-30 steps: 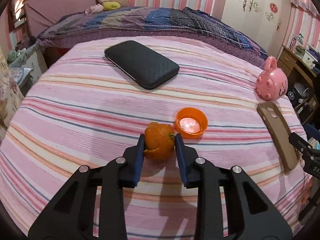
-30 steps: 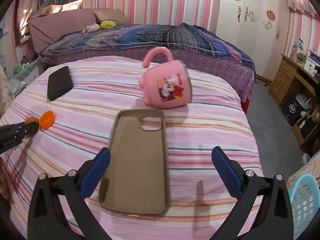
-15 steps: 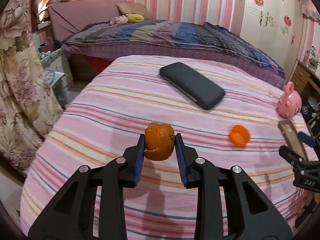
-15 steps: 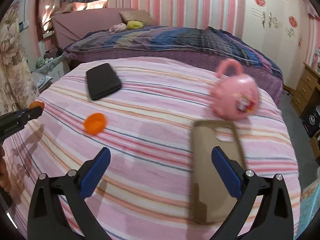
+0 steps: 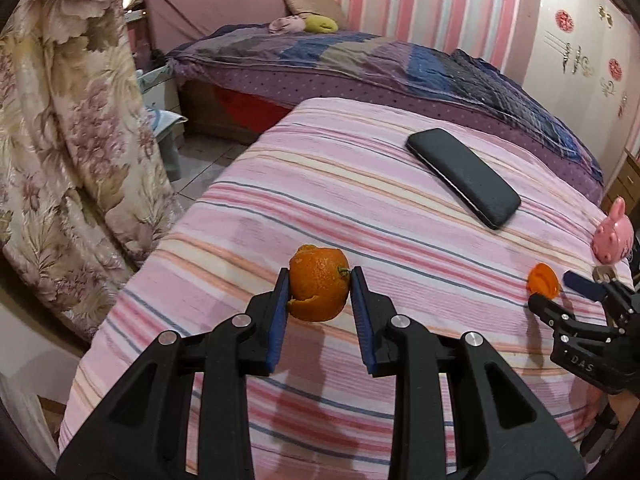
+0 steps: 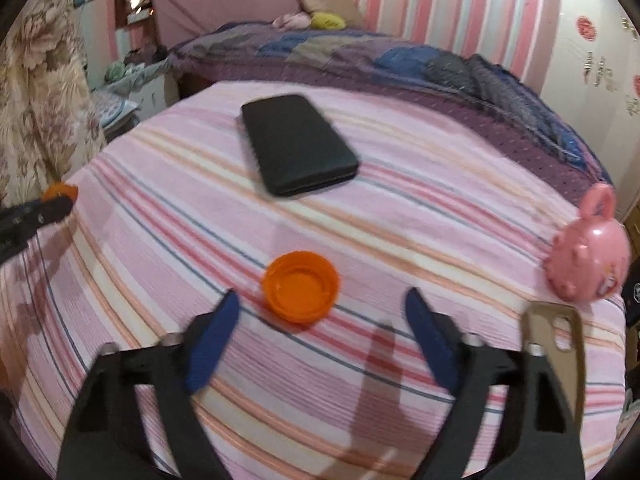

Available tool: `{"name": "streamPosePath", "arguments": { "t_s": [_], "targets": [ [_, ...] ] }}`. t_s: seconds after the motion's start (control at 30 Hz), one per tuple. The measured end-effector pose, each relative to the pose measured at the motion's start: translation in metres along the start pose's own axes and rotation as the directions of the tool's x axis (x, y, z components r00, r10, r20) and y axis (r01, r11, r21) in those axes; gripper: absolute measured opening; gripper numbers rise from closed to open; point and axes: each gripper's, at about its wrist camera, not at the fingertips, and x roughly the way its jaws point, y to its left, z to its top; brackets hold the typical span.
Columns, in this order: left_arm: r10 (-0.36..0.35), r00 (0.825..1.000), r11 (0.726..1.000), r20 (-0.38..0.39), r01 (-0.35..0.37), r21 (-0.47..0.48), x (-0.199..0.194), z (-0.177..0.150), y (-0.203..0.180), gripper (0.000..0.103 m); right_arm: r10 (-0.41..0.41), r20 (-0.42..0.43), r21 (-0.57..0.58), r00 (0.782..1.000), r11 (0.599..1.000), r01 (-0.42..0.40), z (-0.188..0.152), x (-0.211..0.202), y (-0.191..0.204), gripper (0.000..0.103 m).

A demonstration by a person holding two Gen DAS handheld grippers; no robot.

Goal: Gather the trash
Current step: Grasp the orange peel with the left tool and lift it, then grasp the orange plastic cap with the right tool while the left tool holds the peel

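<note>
We are holding an orange peel (image 5: 318, 289) in the left gripper (image 5: 319, 294), whose blue pads (image 5: 279, 312) are pressing against it from both sides. The peel is sitting clear of the pink striped cloth (image 5: 360, 184), above the near left part of the covered surface, and its torn edge is showing along the lower front. From the right wrist view, the same peel is appearing only as a small orange patch at the far left edge, blurred.

We are carrying the right gripper (image 6: 322, 322) with its jaws spread wide and nothing between them. An orange bottle cap (image 6: 301, 286) is lying open side up on the cloth just ahead of the fingertips, nearer the left finger (image 6: 212, 340), and we are seeing no contact with it.

A black case (image 6: 298, 144) is lying flat farther back on the cloth, well apart from the cap. A pink pig-shaped container (image 6: 588, 266) is standing at the right edge, and a tan phone case (image 6: 556, 344) is lying just in front of it, partly behind the right finger. A floral curtain (image 5: 60, 140) is hanging at the left.
</note>
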Motion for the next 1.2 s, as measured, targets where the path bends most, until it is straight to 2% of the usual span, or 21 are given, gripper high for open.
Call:
{"name": "streamPosePath", "arguments": {
  "t_s": [0.07,0.13,0.3,0.5,0.7,0.87,1.0,1.2],
  "targets": [
    [0.007,1.000,1.000,-0.004,-0.007,0.000,0.000,0.001,0.000,0.029,0.020,0.005,-0.003,1.000,1.000,-0.020,0.001,0.002,0.001,0.054],
    [0.008,1.000,1.000,-0.002,-0.008,0.008,-0.002,0.000,-0.003,0.029,0.032,0.013,-0.003,0.999,0.999,-0.032,0.000,0.003,0.001,0.040],
    [-0.013,1.000,1.000,0.019,0.013,0.023,-0.014,0.001,-0.013,0.029,0.018,0.065,0.003,0.998,1.000,-0.018,-0.008,-0.009,0.003,0.040],
    [-0.039,0.999,0.999,0.034,0.038,0.033,-0.027,0.000,-0.028,0.029,-0.029,0.109,0.030,0.994,0.999,0.026,-0.024,-0.043,-0.015,0.040],
    [-0.094,0.994,0.994,0.052,0.091,0.060,-0.042,-0.004,-0.058,0.029,-0.105,0.134,0.069,0.985,0.993,0.096,-0.049,-0.092,-0.052,0.040],
    [-0.138,0.989,0.985,0.049,0.132,0.110,-0.053,-0.015,-0.098,0.029,-0.177,0.138,0.126,0.974,0.979,0.160,-0.083,-0.131,-0.091,0.040],
    [-0.191,0.981,0.977,0.025,0.188,0.098,-0.056,-0.024,-0.120,0.029,-0.230,0.131,0.164,0.964,0.964,0.208,-0.109,-0.153,-0.115,0.040],
    [-0.184,0.983,0.974,0.007,0.181,0.137,-0.061,-0.045,-0.157,0.029,-0.293,0.126,0.202,0.948,0.943,0.265,-0.144,-0.172,-0.147,0.040]
  ]
}}
